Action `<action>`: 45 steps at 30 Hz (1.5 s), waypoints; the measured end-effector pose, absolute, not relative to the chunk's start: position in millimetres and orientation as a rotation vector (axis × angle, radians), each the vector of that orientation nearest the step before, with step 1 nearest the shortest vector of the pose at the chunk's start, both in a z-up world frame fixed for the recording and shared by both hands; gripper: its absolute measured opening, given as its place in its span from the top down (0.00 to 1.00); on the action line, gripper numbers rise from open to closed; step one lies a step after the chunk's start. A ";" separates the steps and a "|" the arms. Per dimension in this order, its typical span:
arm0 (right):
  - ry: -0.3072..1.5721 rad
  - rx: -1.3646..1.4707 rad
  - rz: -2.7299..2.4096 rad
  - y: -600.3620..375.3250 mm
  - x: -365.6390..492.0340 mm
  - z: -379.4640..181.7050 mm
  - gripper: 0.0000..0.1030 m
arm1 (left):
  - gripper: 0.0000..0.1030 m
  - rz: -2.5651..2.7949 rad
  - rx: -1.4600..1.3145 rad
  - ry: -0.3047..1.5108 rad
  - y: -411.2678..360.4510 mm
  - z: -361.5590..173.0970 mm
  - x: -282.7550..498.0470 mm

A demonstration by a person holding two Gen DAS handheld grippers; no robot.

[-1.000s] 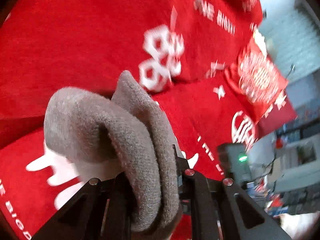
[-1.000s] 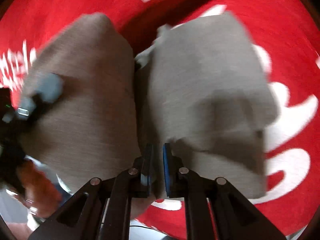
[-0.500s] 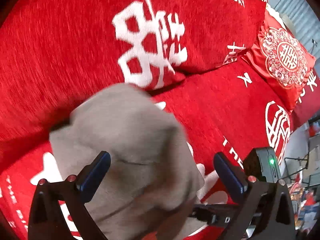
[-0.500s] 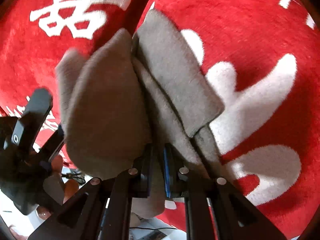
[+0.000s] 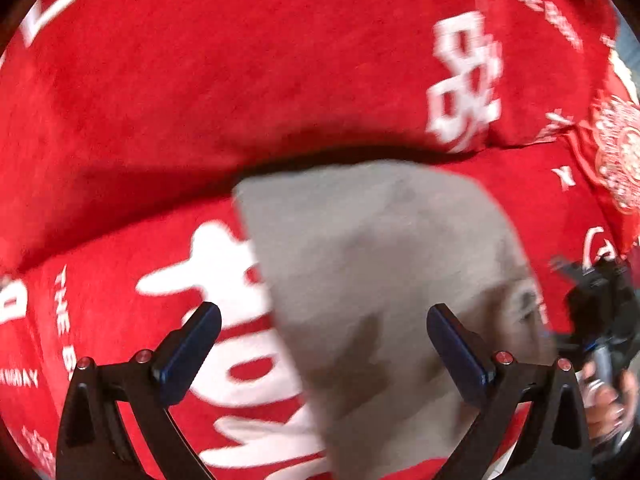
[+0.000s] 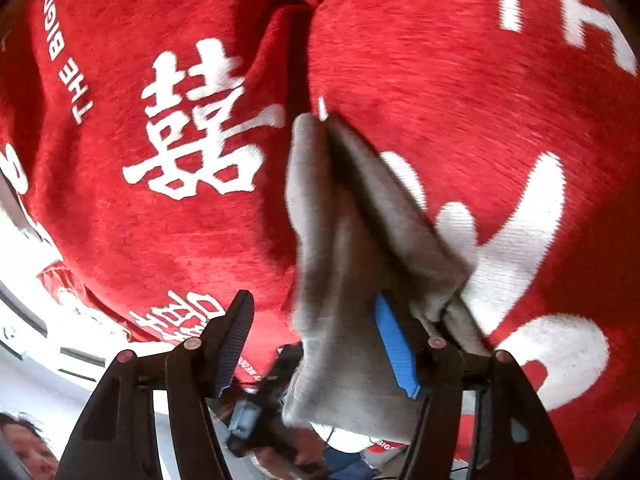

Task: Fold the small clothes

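A small grey knit garment (image 5: 380, 260), folded over, lies on the red sofa seat (image 5: 120, 280) close to the backrest. My left gripper (image 5: 324, 340) hovers over it, pointing down, jaws wide open and touching nothing. In the right wrist view the same garment (image 6: 340, 248) stands as a folded wedge between the fingers of my right gripper (image 6: 316, 340). Those jaws are opening. The cloth leans on the blue right pad (image 6: 396, 344), and the left pad stands clear of it. At the right edge of the left wrist view, the right gripper (image 5: 600, 312) shows blurred.
The red backrest (image 5: 240, 80) with white characters rises just behind the garment. A red patterned cushion (image 5: 616, 152) lies at the far right. Below the sofa's front edge are a hand (image 6: 304, 452) holding a blurred dark tool, and a person's head (image 6: 20, 440).
The left gripper let go of the garment, opened wide and shifted over it. The right jaws, shut on the cloth before, have parted. The garment now rests on the seat.
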State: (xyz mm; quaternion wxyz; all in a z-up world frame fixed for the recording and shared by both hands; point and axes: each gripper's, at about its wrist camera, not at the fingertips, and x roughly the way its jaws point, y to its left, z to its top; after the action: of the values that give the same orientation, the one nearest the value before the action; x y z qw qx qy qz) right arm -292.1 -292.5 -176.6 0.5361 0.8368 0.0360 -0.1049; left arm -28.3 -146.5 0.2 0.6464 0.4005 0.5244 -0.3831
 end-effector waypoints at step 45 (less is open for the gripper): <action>0.707 1.540 -0.241 -171.7 -180.9 -77.6 0.49 | 0.00 -0.813 0.863 1.388 -92.6 -32.1 6.9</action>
State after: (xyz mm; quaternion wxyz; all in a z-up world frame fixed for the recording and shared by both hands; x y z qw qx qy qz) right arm -180.9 -171.7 -77.6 0.6558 0.6793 0.3117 -0.1064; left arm 6.9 -92.6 -32.1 0.6117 0.3742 0.6014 -0.3523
